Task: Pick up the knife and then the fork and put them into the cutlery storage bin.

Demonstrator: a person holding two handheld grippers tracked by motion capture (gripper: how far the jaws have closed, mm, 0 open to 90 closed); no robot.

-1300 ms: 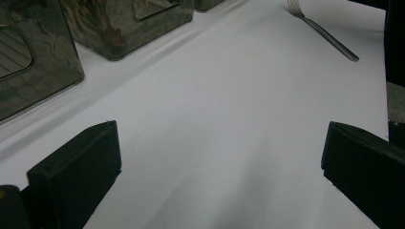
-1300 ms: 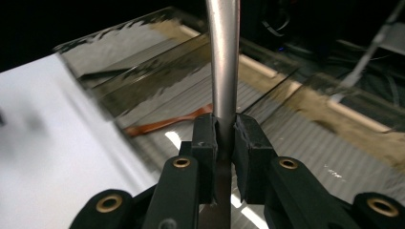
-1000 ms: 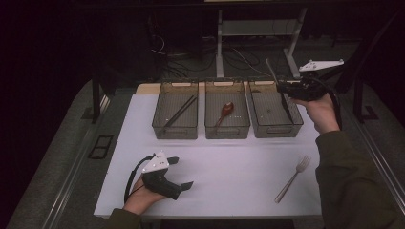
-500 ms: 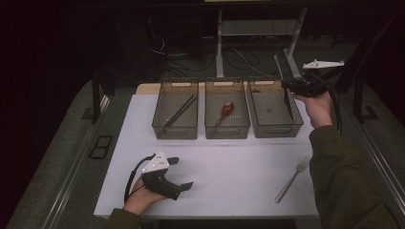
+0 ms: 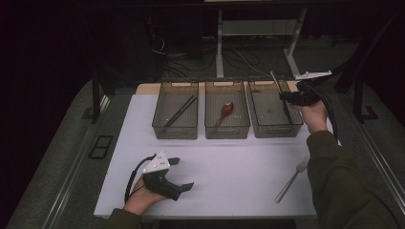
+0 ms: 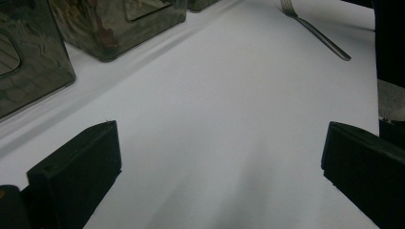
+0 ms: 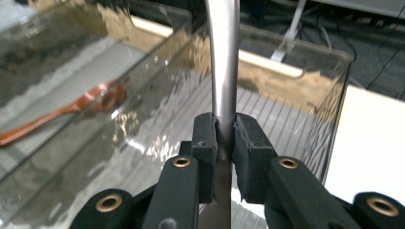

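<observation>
Jaws of the right gripper [image 7: 224, 138] clamped on the metal utensil [image 7: 223, 57] — lower slowly, release inside the rightmost bin [image 5: 272, 128] — left gripper [image 5: 184, 174] wide open, empty.

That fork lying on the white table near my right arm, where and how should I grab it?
Grip the fork around mid-handle, coming straight down from above with the claw's jaws across the handle. It lies flat on the white table, tines pointing away toward the bins, so the slim straight handle looks like the easiest part to pinch.
</observation>
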